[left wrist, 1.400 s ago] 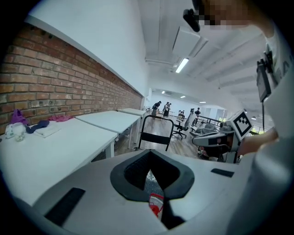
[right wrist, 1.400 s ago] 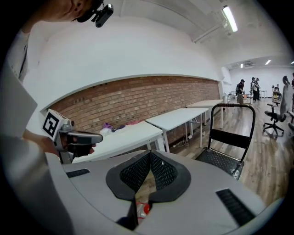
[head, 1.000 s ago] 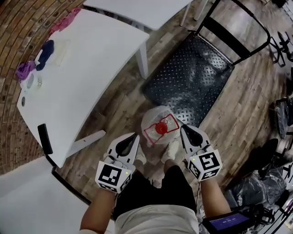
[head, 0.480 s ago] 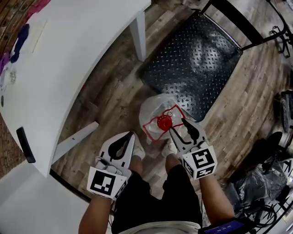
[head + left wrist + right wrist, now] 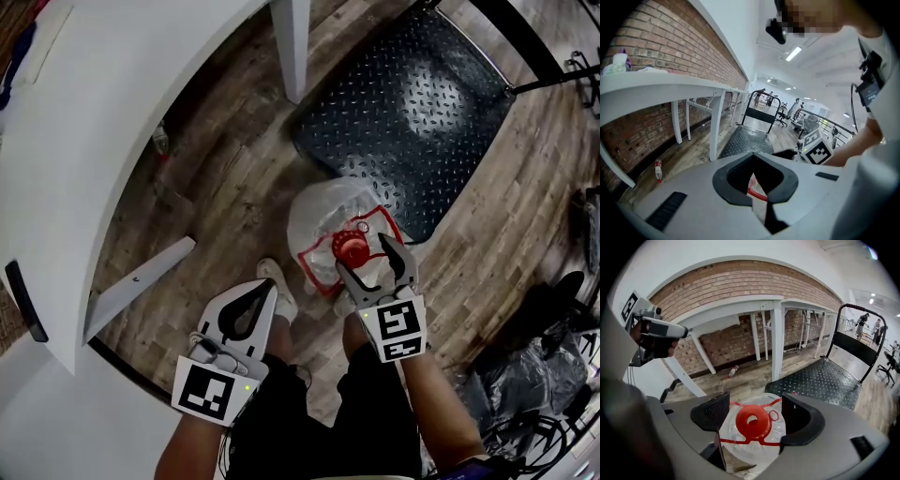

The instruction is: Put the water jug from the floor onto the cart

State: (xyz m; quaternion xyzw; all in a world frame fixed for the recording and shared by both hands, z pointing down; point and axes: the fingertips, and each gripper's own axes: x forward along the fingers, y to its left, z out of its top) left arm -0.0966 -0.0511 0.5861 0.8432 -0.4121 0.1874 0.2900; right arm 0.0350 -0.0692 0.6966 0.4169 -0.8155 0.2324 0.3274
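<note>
Now right tongs (image 5: 361,255), just opened, flank the water jug (image 5: 323,217) beside the cart (image 5: 412,103); left tongs (image 5: 269,285) clenched.

Red, black and brown
Clear plastic water jug (image 5: 323,220) with round red cap (image 5: 353,250) and red lines; black bumpy metal cart (image 5: 412,103); brown wooden floor (image 5: 211,192).

The water jug (image 5: 328,220) stands upright on the plank floor (image 5: 216,187). It is a clear, rounded bottle with a red cap (image 5: 352,250) on top, and a thin red strap (image 5: 750,441) loops around the cap. It stands just beside the near edge of the cart (image 5: 412,103). The cart is a low black platform of diamond-patterned metal with a black tubular push handle (image 5: 864,309) rising at its far end.
</note>
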